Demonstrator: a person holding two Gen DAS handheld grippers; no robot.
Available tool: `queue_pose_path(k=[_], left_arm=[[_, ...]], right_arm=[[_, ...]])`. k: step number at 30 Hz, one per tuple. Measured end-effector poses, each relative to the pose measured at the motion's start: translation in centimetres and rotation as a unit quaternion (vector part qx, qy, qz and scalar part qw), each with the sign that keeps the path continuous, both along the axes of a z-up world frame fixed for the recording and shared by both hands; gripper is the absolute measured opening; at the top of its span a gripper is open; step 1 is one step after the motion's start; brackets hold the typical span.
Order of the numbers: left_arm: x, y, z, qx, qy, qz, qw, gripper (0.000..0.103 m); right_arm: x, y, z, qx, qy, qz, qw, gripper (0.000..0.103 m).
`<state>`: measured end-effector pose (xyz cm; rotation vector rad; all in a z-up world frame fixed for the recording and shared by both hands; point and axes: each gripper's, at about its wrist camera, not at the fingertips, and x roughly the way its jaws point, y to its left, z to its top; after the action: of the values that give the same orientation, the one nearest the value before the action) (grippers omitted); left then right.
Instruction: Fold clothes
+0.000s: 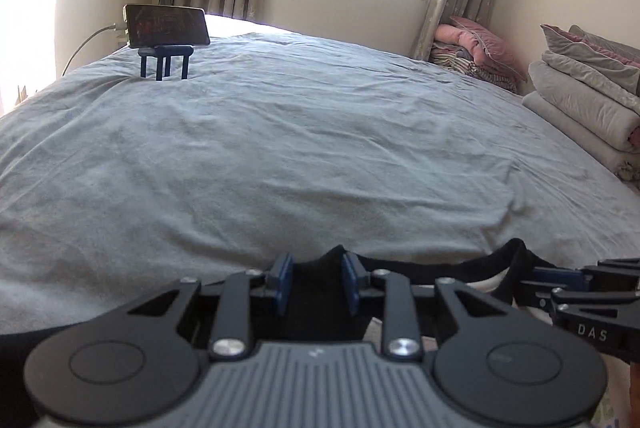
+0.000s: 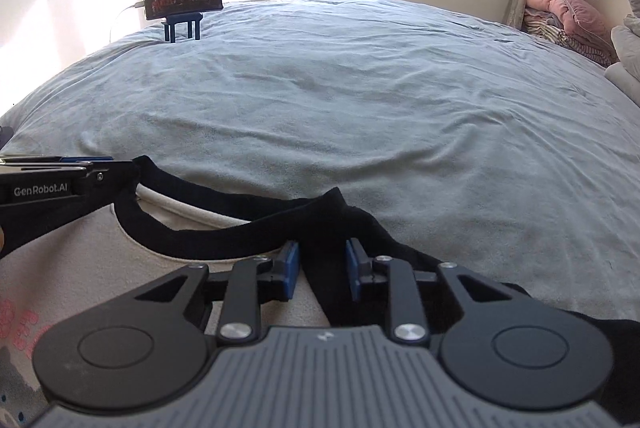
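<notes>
Lying at the near edge of the wrinkled grey-blue bedspread (image 2: pixel 400 99), the cream sweatshirt with black collar and shoulders (image 2: pixel 192 228) has its neckline facing the far window; its long axis cannot be told. Black shoulder fabric sits between the narrowly parted blue pads of the left gripper (image 1: pixel 316 278) and the right gripper (image 2: pixel 322 270); whether either is actually pinching it is unclear.

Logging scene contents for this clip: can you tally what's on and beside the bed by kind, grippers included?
Grippers: 2 (left gripper, right gripper)
Garments being handled: 1 (cream shirt with black collar)
Phones on a stand: 1 (phone)
Piles of folded bedding: 2 (pink pile, grey pile)
Total: 6
</notes>
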<state>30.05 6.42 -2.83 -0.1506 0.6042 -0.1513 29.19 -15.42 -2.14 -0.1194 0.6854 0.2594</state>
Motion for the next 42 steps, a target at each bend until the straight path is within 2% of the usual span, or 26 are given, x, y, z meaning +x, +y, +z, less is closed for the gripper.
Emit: queue_pose_path(k=[4,6,8,9,10,13,16,17,21,29,35,37,38,42], left_arm=[[0.8,0.6,-0.4,-0.038,-0.003,0.009,0.9992,0.03],[0.5,0.8,-0.1,-0.05,-0.005,0.009,0.9987,0.03],[-0.5,0.9,0.5,-0.054,-0.004,0.008,0.9985,0.037],[-1.2,0.9,0.9,-0.055,-0.004,0.005,0.9985,0.047],[-1.9,0.9,1.3,-0.056,-0.003,0.003,0.9984,0.053],[-4.5,0.8,2.2,-0.053,-0.012,-0.019,0.9983,0.058],[-7.1,0.2,2.3,-0.045,-0.021,-0.047,0.9977,0.064],[-7.7,0.2,2.0,-0.044,-0.013,-0.052,0.9976,0.065],[-10.0,0.5,0.6,-0.038,0.003,-0.067,0.997,0.067],[-15.3,3.6,0.4,-0.065,0.021,-0.059,0.9959,0.068],[-19.7,3.7,1.0,-0.027,0.042,-0.089,0.9948,0.076],[-21.5,3.6,1.0,-0.014,0.047,-0.102,0.9936,0.081],[-22.5,3.5,1.0,-0.007,0.049,-0.108,0.9929,0.082],[-26.1,2.9,1.2,0.031,0.052,-0.132,0.9894,0.083]], right_arm=[[-0.3,-1.1,-0.4,0.036,-0.01,0.002,0.999,0.027],[-0.6,-1.5,-0.1,0.049,-0.01,-0.004,0.999,0.033],[-1.6,-1.8,0.6,0.05,-0.014,-0.016,0.999,0.045],[-2.3,-1.9,0.9,0.05,-0.019,-0.019,0.998,0.051],[-3.2,-2.0,1.1,0.051,-0.023,-0.019,0.998,0.053],[-5.8,-2.2,1.6,0.057,-0.036,-0.016,0.998,0.059],[-7.9,-2.1,1.0,0.067,-0.029,-0.01,0.997,0.066],[-8.4,-1.9,0.7,0.067,-0.026,-0.011,0.997,0.071],[-10.4,-2.0,0.3,0.049,-0.027,-0.021,0.998,0.078],[-15.1,-4.7,-0.1,0.046,-0.003,-0.024,0.999,0.081],[-18.9,-4.8,0.4,0.013,0.002,-0.004,1.0,0.081],[-20.0,-4.9,0.4,-0.001,0.015,-0.005,1.0,0.085],[-20.5,-5.0,0.3,-0.006,0.025,-0.008,1.0,0.091],[-22.3,-6.2,0.4,0.011,0.047,-0.007,0.999,0.092]])
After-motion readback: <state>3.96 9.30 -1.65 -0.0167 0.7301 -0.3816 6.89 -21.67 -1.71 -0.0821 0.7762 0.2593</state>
